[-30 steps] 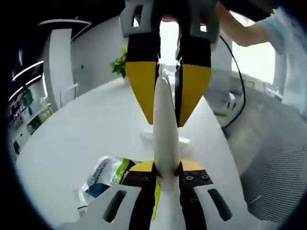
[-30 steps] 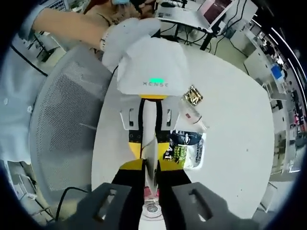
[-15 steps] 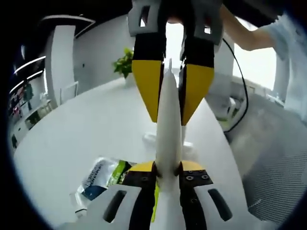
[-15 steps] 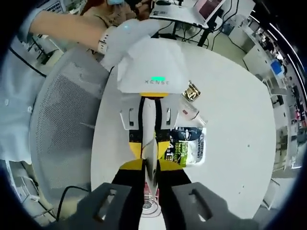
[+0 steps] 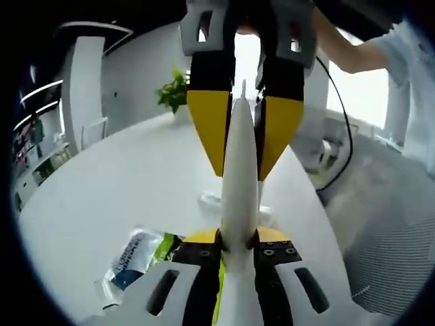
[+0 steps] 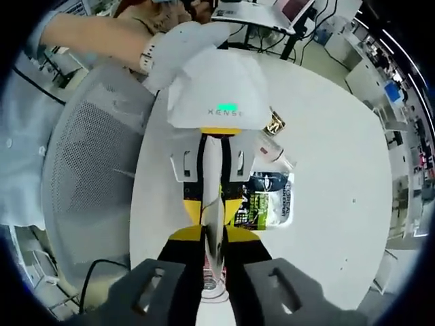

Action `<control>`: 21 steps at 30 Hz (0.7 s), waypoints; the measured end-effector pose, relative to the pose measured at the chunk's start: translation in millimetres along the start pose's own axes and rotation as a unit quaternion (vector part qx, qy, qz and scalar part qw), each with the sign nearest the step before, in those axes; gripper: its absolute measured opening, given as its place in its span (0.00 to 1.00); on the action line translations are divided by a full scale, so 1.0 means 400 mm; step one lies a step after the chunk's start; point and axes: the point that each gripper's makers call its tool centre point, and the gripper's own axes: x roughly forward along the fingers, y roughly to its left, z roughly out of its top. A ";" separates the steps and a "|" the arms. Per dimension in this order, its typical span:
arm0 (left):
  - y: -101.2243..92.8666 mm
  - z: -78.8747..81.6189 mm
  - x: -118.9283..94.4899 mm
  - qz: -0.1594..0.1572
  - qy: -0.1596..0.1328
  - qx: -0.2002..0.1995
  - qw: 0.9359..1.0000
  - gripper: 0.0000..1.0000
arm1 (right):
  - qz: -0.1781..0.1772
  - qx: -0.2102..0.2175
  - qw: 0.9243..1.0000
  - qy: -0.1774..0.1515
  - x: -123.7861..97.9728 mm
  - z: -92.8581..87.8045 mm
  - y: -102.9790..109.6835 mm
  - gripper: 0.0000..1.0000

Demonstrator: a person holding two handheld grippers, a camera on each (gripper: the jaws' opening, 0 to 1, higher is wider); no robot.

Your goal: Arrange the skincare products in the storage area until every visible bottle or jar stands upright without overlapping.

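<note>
White tube (image 5: 239,176) clamped at both ends: left gripper (image 5: 238,238), right gripper (image 6: 212,234). Green-label pouch (image 6: 266,207), small bottle (image 6: 270,151) laid flat on white bench (image 6: 333,176).

An office: laptop (image 6: 248,10) on desks, mesh chair (image 6: 92,176), potted plant (image 5: 173,92).

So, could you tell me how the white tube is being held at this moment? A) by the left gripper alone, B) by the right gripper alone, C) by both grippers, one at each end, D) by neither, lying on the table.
C: in the left gripper view the white tube runs from the left gripper up into the right gripper, each shut on one end of it above the white table.
</note>
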 end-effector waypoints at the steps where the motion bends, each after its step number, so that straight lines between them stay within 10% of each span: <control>1: 0.000 0.000 0.000 0.000 0.001 0.000 1.000 0.14 | 0.000 -0.001 1.000 0.001 0.001 0.000 0.000 0.10; 21: 0.004 -0.002 0.001 -0.005 -0.005 -0.009 1.000 0.15 | -0.033 0.006 0.999 -0.015 -0.107 -0.054 0.000 0.33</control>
